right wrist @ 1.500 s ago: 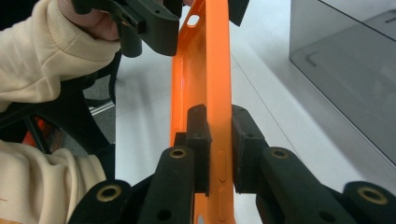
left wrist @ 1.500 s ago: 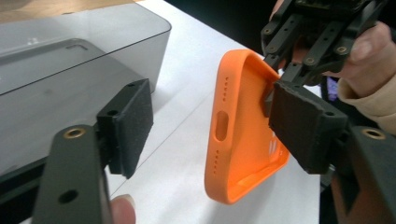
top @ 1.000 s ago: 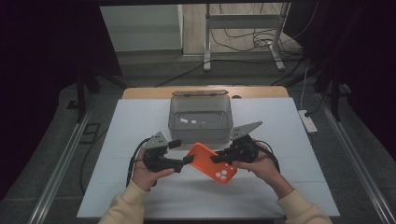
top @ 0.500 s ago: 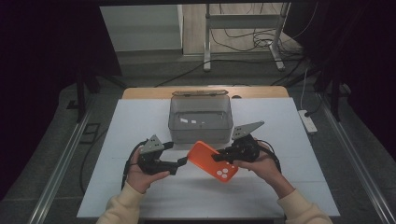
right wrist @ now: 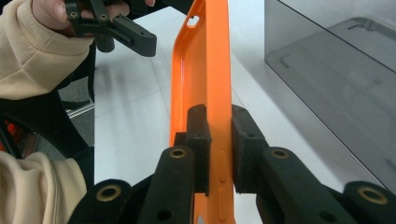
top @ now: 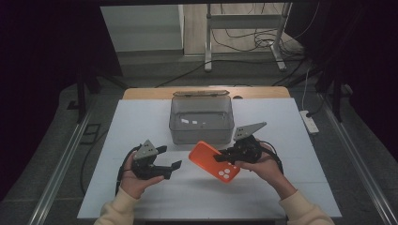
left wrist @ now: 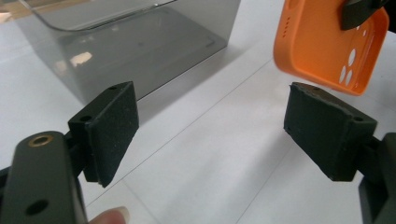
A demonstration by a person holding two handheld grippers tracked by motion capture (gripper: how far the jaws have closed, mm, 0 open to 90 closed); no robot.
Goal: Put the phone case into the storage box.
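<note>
Left gripper (top: 170, 165) hangs wide open and empty, low over the table (top: 141, 122). Right gripper (top: 224, 157) pinches the orange case (top: 214, 161) by its side edge, aloft before the bin (top: 202, 119). Looks light, thin, bendy; best gripped across a rim.

A clear plastic container (top: 202, 119) is seen standing open-topped on the white table (top: 141, 117), toward its far side. A wooden board (top: 202, 93) is laid just behind it. A white power strip (top: 310, 122) is found on the floor, with cables (top: 253, 42) strewn beyond.
</note>
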